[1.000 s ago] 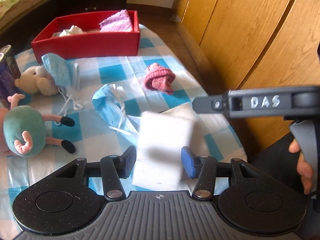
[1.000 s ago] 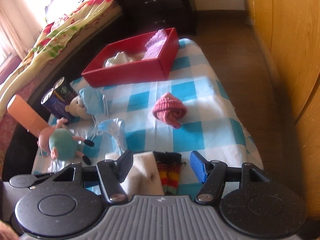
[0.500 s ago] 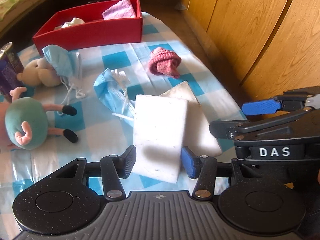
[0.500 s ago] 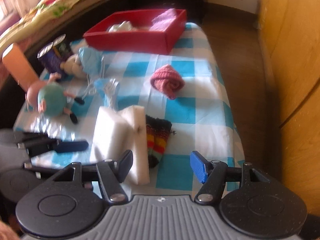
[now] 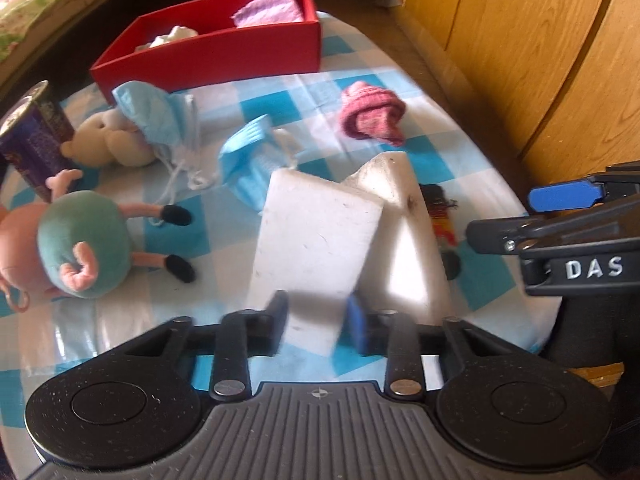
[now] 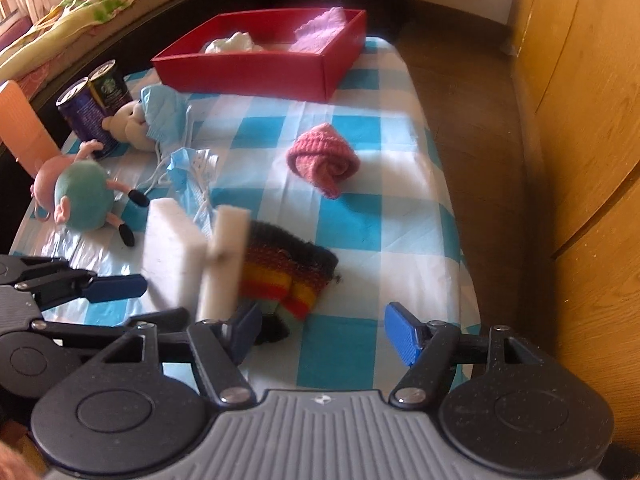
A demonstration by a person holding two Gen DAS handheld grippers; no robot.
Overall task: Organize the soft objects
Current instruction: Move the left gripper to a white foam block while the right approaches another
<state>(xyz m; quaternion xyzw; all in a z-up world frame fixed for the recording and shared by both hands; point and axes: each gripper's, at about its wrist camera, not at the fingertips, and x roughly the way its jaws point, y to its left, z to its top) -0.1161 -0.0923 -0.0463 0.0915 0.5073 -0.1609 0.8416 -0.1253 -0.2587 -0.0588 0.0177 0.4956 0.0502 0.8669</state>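
White sponge (image 5: 316, 240) between closing jaws

The left tongs (image 5: 316, 320) tilt steeply downward, their jaws closing with a white sponge (image 5: 316, 240) between the blurred pads (whether they press on it yet cannot be told). The right tongs (image 6: 320, 330) tilt down at a similar slant beside them, jaws opening and standing wide, nothing gripped; the black left pad (image 6: 246, 330) lies just beside a second sponge (image 6: 224, 260).
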